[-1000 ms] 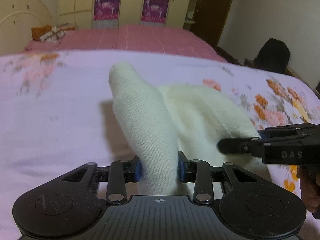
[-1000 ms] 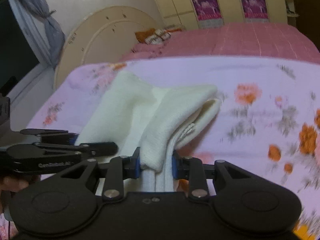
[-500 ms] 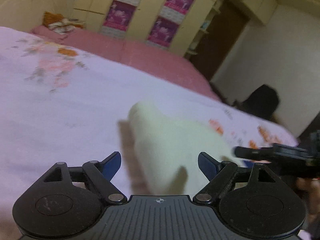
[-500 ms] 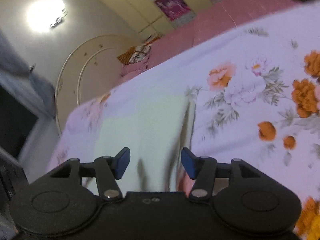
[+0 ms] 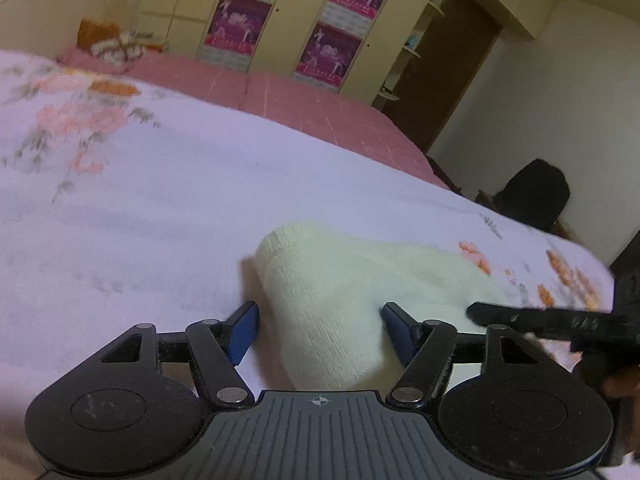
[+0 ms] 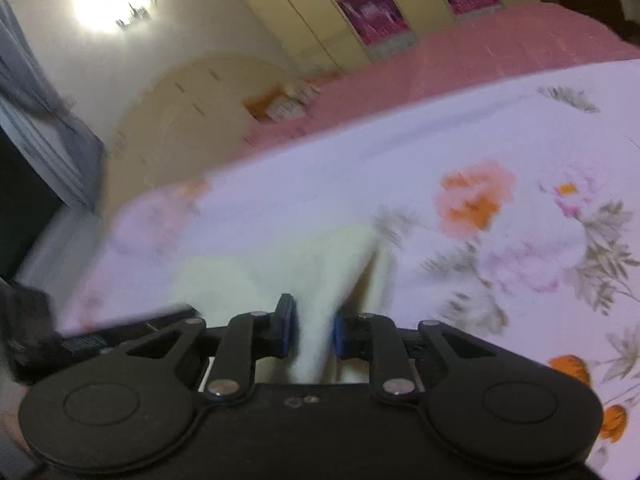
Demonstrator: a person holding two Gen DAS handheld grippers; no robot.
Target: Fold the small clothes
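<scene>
1. The cream sock [image 5: 320, 304] lies on the floral sheet [image 5: 160, 200] of the bed; half a second ago its shape was much the same, a second ago both ends were lifted.
2. My left claw [image 5: 318, 330] stands wide open, pads either side of the sock's near end, as it did half a second back.
3. My right claw [image 6: 311, 330], open half a second ago, now pinches the sock's other end.
4. At three o'clock in the left view I see the right claw's finger.
5. Wardrobe [image 5: 288, 28] at twelve o'clock.
</scene>
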